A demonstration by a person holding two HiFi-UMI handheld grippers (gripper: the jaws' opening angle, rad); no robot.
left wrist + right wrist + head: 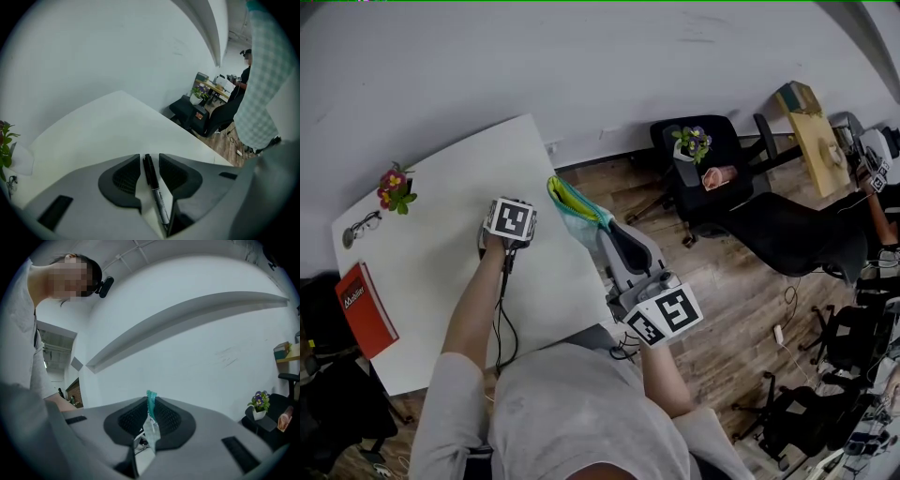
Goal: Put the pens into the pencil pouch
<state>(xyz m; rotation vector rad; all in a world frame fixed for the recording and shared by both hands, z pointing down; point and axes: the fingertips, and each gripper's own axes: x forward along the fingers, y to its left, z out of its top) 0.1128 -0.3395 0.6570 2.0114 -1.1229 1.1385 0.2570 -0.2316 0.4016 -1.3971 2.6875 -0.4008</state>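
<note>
Firmly clenched, the left gripper [150,161] holds a slim black pen with a grey barrel [155,187] lengthwise between its dark ribbed pads, low in the middle of the left gripper view and over the white table [117,126]. The right gripper [150,405] pinches the teal rim of the pale green checked fabric pencil pouch [151,430], which hangs at that view's upper right. The pouch mouth likely needs steadying and facing the pen, with release only once most of the pen is inside.
</note>
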